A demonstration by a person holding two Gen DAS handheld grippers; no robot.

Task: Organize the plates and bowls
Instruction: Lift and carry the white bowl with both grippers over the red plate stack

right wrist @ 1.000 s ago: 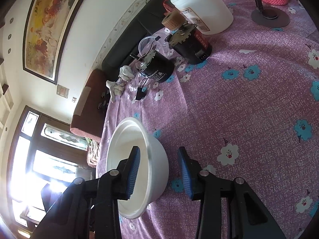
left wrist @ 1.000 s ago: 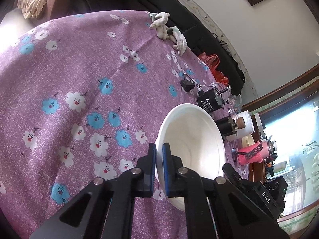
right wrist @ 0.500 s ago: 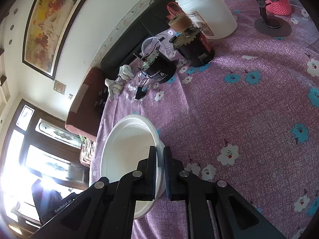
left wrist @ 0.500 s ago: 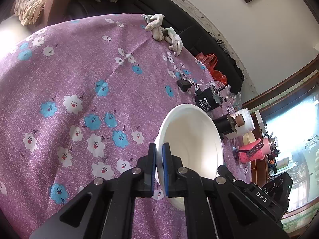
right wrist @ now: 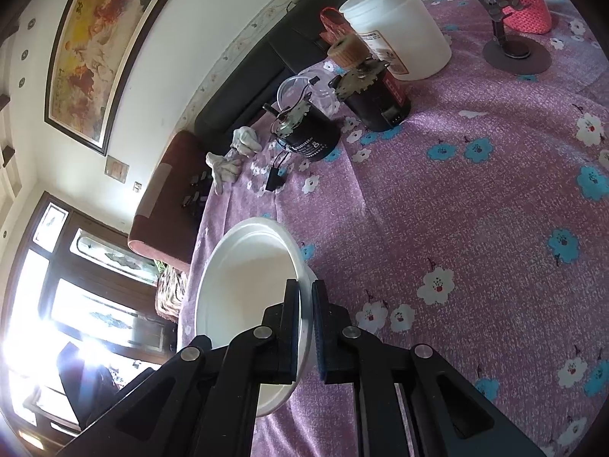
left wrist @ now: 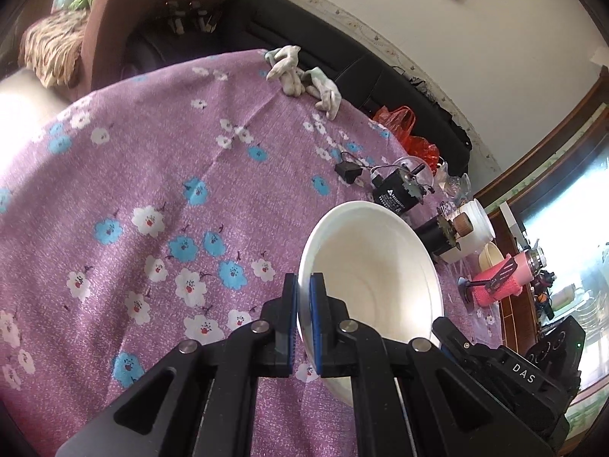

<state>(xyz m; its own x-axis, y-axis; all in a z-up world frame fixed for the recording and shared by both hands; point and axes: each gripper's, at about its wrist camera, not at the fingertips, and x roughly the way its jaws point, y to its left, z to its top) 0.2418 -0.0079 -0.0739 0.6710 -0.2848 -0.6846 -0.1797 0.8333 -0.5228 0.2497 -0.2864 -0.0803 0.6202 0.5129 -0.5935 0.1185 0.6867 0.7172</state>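
Since the earlier frame, the right gripper (right wrist: pixel 305 327) had closed its fingers from wide apart onto the rim of the white bowl (right wrist: pixel 247 285), one finger inside and one outside. Its fingers stood narrow, pinching the bowl's wall. The left gripper (left wrist: pixel 303 321) kept the same narrow pinch on the opposite rim of that bowl (left wrist: pixel 375 274), and its view had rolled a little.

Between the two grippers, the bowl sat over the near part of the bench (left wrist: pixel 152 175), which was covered by a purple cloth with white and blue flowers; the bowl's mouth was tilted rather than level, and whether its base touched the cloth could not be told. In the left wrist view, the letters "DAS" (left wrist: pixel 523 373) showed on the black body of the right gripper just past the bowl.

Farther on stood a black cylinder (right wrist: pixel 310 137) with small white print too fine to read, then a white tub (right wrist: pixel 396 26) with a label, also unreadable. A pair of pale gloves (left wrist: pixel 300 74) lay at the bench's far edge.
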